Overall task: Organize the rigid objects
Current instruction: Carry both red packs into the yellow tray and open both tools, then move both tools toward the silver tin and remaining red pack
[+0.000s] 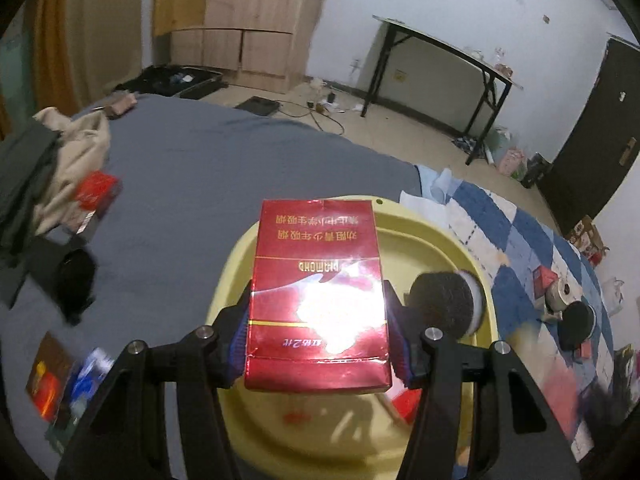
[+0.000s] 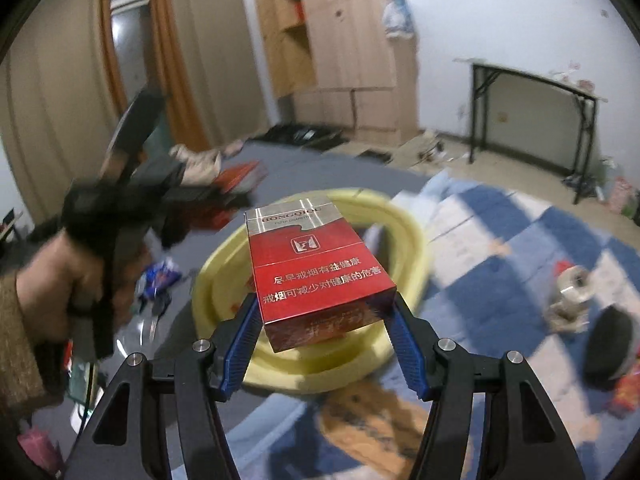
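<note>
A red Diamond carton (image 1: 318, 300) is clamped between the left tongs (image 1: 318, 320) above the yellow basin (image 1: 452, 240) on the bed (image 1: 224, 160), near its quilted edge. A second red carton (image 2: 320, 276) is gripped by the right tongs (image 2: 324, 320) over the same basin. Each carton should be lowered flat inside the rim, clear of the black puff (image 1: 444, 304), before being released.

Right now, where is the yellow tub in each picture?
Left wrist view: the yellow tub fills the lower middle, behind the red box held in the left gripper.
Right wrist view: the tub sits mid-frame.
Shared landmark: the wooden wardrobe.
</note>
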The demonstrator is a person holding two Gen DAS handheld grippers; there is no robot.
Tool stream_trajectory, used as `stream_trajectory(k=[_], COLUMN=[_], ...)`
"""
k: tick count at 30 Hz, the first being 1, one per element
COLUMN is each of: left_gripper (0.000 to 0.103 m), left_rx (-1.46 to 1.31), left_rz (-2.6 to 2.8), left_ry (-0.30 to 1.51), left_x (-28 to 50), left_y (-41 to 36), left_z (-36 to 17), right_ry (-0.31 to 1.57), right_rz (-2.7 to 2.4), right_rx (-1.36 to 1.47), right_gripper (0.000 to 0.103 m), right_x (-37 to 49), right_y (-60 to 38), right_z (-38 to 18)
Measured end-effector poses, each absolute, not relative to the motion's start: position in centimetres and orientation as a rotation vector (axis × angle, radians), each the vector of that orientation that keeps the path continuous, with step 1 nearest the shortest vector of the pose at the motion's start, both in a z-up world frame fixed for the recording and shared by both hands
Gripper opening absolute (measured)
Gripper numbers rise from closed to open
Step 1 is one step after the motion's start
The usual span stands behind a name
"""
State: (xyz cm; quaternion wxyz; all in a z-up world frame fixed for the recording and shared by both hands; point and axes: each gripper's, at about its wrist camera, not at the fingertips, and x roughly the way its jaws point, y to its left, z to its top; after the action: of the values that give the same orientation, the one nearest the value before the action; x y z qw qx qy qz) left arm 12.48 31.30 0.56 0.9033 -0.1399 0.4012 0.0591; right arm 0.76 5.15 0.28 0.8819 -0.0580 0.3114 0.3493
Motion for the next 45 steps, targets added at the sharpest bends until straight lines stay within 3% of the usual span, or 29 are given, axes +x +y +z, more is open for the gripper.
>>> stream_trajectory(k=[9,17,18,20,22,24,26,35,45], left_gripper=[0.058,0.061,0.063,0.084,0.097,0.102,0.103,0.103,0.103], left_rx=[-0.287,-0.305,-0.318,-0.351,-0.355,-0.331,-0.322,-0.276,-0.223], left_rz=[0.095,0.091,0.097,0.108,0.117,0.126,0.118,-0.051,-0.165], left_ry=[0.947,0.945,0.952,0.951,0.92,0.893,0.88,0.733,0.75], left_x=[17.2,17.6,17.7,17.3,16.8,16.1,15.4,8.0,1.8], left_y=[31.7,31.8,31.9,32.1,31.8,31.0,30.0,18.7,9.1], left_z=[-4.8,-5.3,-5.2,-4.4,-3.0,-1.0,0.7,9.4,8.5], right_ry=[0.647,0.696,0.702,0.708,0.723,0.706,0.699,0.631,0.623], right_rz=[0.773,0.758,0.757,0.753,0.766,0.776,0.787,0.593,0.266], right_rx=[-0.311,-0.317,-0.322,-0.324,-0.307,-0.289,-0.272,-0.17,-0.149], right_gripper=[0.061,0.062,0.063,0.064,0.074,0.094,0.098,0.102,0.103], right_x=[2.1,4.1,4.1,4.2,3.8,2.9,2.0,-3.3,-10.0], right_y=[9.9,11.2,11.4,11.7,11.7,11.1,10.1,-3.0,-20.7], right_z=[-2.7,-5.0,-5.1,-5.1,-4.6,-3.6,-2.5,3.8,7.7])
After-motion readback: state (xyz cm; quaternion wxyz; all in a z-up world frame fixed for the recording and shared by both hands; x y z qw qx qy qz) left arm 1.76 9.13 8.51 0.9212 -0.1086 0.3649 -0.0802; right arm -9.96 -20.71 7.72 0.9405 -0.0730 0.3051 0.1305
